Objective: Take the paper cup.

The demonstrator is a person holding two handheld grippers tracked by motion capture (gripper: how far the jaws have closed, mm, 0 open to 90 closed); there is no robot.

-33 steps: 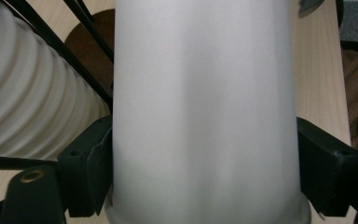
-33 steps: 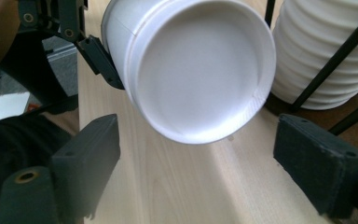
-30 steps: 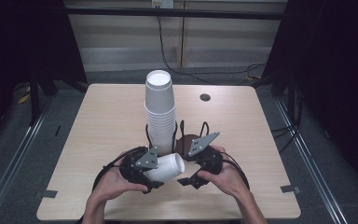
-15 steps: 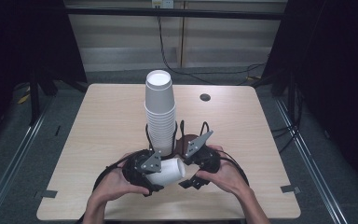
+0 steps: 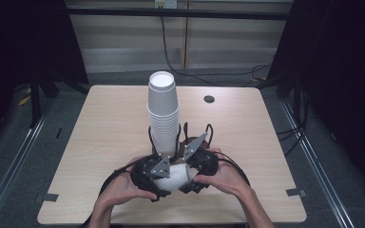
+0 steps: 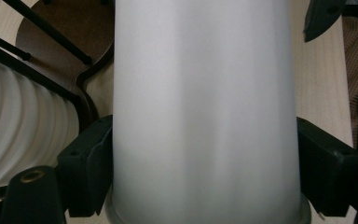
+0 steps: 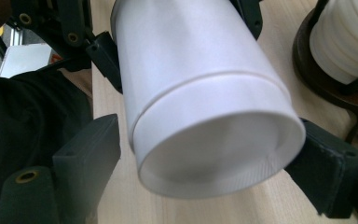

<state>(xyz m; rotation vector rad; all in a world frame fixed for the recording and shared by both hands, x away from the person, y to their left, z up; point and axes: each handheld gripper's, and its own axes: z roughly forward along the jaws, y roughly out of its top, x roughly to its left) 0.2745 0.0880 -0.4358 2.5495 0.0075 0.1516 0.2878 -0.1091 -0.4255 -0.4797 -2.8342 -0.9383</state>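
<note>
Table (image 5: 100, 142): light wood top, rectangular, with a small dark round hole (image 5: 209, 99) near its far right part.

Stack of cups (image 5: 163, 114): white, nested, upright near the table's middle, standing in a dark wire holder (image 5: 183, 137) on a brown round base (image 6: 60, 32). In the left gripper view the ribbed rims of the stack appeared at the left edge (image 6: 18, 126); in the right gripper view the stack appeared at the upper right (image 7: 349, 37).

Left gripper (image 5: 148, 176): held in the person's left hand (image 5: 119, 190) at the near edge of the table, just in front of the stack. Its jaws were pinched onto the wide rim end of the single cup, one black pad (image 6: 86, 163) pressed against each side.

Right gripper (image 5: 200, 166): held in the person's right hand (image 5: 223, 178), just beside the left gripper. Its jaws stood on either side of the cup's bottom end; the right pad (image 7: 326, 168) touched the cup, while whether the left pad gripped it could not be told.

Single cup (image 5: 175, 176): white paper, lying on its side between the two grippers, above the near table edge, apart from the stack.
</note>
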